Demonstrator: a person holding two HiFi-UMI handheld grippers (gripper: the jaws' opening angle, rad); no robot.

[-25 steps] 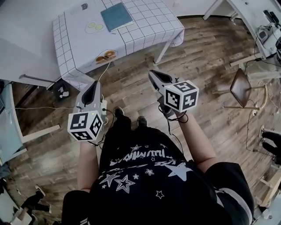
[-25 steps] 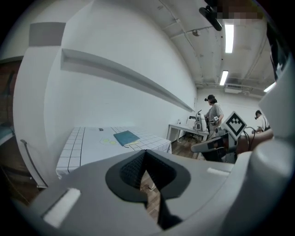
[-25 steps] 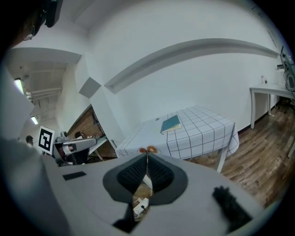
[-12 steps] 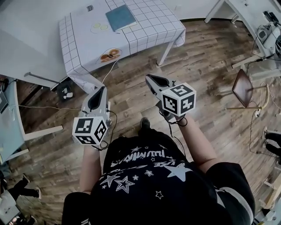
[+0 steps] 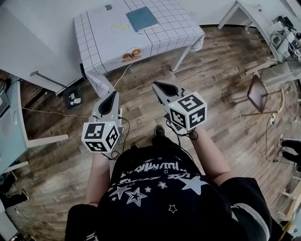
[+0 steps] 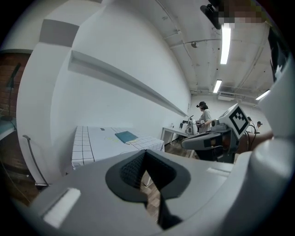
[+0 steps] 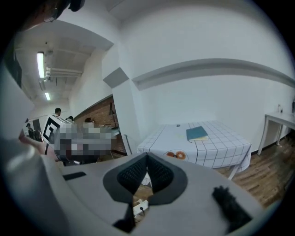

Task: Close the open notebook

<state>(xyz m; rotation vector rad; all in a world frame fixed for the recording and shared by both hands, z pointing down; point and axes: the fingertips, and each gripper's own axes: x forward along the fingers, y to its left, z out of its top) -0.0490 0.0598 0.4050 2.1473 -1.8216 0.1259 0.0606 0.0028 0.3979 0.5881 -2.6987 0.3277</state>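
Records a change of standing against the table (image 5: 94,33). In the head view a second back, lay at upper left and larger; now sits a little smaller and nearer upper centre. Takes this as a step or turn away from the table rather than an approach. Finds the left gripper (image 5: 111,95) and the right gripper (image 5: 158,86) both carried over bare wooden floor (image 5: 221,70), well short of the table's near edge. Tips aimed toward it, shifted slightly in frame but no closer to it.

Confirms jaws together on both grippers, pads meeting, nothing between them in either gripper view.

Locates the notebook (image 5: 142,18) on the table top, toward its far side, lying flat with a teal cover uppermost and no spread pages showing. Judges it closed already, so nothing left for the task but standing clear. Cannot rule out a slight gape at this range.

Containers: finds none with contents open to inspection. Notes a small dark-topped item (image 5: 108,7) at the table's far edge, beyond the notebook, too small to identify or to see into. Notes two yellow rounds (image 5: 121,27) just beside the notebook and an orange pair (image 5: 131,55) on the table's near overhang. Reads both as flat prints, not dishes, though cannot settle that from here. Sees nothing resting on the notebook.
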